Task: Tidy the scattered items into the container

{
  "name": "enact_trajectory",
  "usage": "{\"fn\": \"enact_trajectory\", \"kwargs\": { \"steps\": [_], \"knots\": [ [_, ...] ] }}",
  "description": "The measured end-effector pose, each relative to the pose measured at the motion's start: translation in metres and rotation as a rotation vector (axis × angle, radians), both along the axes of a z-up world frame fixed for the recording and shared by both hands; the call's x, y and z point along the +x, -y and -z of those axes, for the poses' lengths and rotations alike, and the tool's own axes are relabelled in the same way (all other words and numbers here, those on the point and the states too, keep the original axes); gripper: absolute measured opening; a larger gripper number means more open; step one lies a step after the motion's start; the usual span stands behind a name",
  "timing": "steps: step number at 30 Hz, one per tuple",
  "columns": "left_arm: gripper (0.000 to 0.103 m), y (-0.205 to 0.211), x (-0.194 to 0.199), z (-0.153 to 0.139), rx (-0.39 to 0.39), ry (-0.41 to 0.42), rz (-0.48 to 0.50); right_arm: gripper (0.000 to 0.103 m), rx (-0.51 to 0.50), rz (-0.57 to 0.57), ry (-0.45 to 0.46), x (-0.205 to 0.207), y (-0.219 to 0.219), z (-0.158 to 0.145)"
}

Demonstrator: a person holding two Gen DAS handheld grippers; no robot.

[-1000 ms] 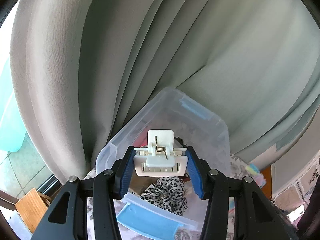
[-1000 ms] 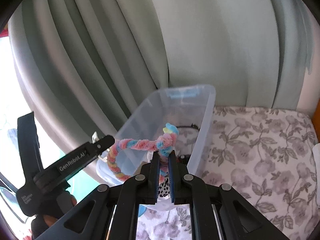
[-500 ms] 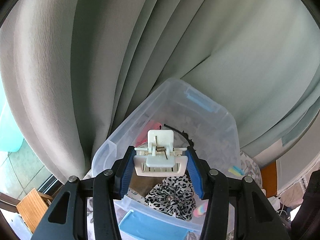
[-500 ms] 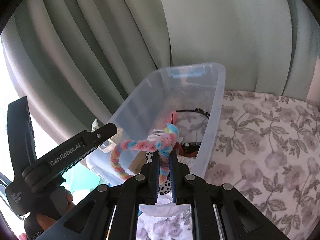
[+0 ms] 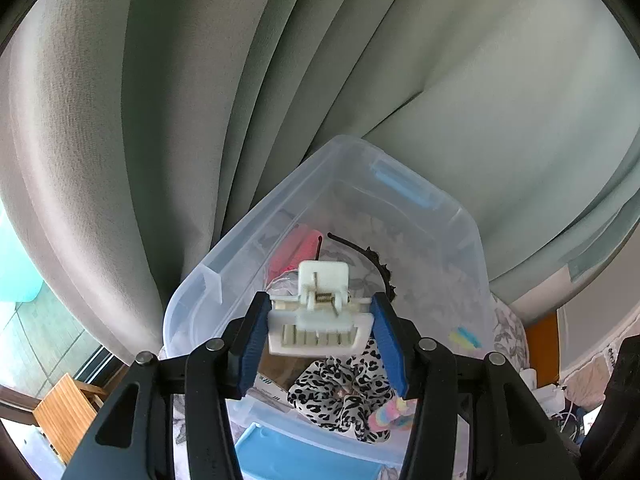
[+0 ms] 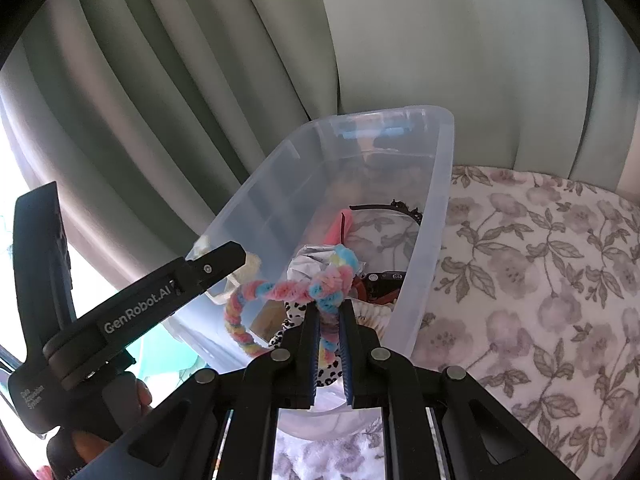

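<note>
Left gripper (image 5: 320, 320): my blue pads are clamped on the 2 ends of a cream-white plastic claw hair clip with a bare metal spring (image 5: 320, 314). It hangs above the near end of the clear plastic storage box with blue latches (image 5: 468, 248).

Judgement: the clip is light and rigid, with smooth sides, so it could slip or twist. The teeth and hinge look the fragile parts. The flat end faces I hold now seem the right purchase.

Right gripper (image 6: 329, 314): jaws nearly together, pinching a pink, blue and yellow fuzzy twisted loop hair tie (image 6: 280, 292). The loop sags leftward over the box, free of the rim.

Judgement: soft, very light, grippy pile. It will flop on release and may cling to the pads. The knotted crossing is the firmest place to hold.

Box contents: a leopard-print fabric scrunchie (image 5: 344, 384), a pink ridged roller (image 5: 296, 252) and a thin black headband (image 6: 388, 210). The box sits on a floral-print cloth (image 6: 540, 264).
</note>
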State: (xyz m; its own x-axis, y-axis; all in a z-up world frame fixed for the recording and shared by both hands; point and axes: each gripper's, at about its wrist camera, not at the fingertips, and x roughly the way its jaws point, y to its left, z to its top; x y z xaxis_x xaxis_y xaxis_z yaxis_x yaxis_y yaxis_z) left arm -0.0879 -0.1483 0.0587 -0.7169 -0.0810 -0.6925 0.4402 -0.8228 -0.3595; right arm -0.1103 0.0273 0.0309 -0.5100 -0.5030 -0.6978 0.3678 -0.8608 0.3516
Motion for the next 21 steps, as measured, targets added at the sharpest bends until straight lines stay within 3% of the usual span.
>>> {"fn": "enact_trajectory", "kwargs": {
  "steps": [5,10,14,21],
  "knots": [
    [0.063,0.002,-0.005,0.000,0.006,0.002,-0.003,0.012,0.013,-0.011,0.005,0.000,0.003,-0.001],
    [0.065,0.004,-0.004,-0.001,0.021,0.010,-0.015,0.016,0.018,-0.015,0.004,0.004,0.002,-0.005],
    [0.065,0.000,-0.002,-0.006,0.015,0.011,-0.013,0.037,0.009,-0.013,-0.010,0.009,0.000,-0.011],
    [0.071,-0.017,0.004,-0.020,-0.017,-0.001,0.018,0.045,-0.005,0.010,-0.038,0.022,-0.012,-0.026]
  ]
}}
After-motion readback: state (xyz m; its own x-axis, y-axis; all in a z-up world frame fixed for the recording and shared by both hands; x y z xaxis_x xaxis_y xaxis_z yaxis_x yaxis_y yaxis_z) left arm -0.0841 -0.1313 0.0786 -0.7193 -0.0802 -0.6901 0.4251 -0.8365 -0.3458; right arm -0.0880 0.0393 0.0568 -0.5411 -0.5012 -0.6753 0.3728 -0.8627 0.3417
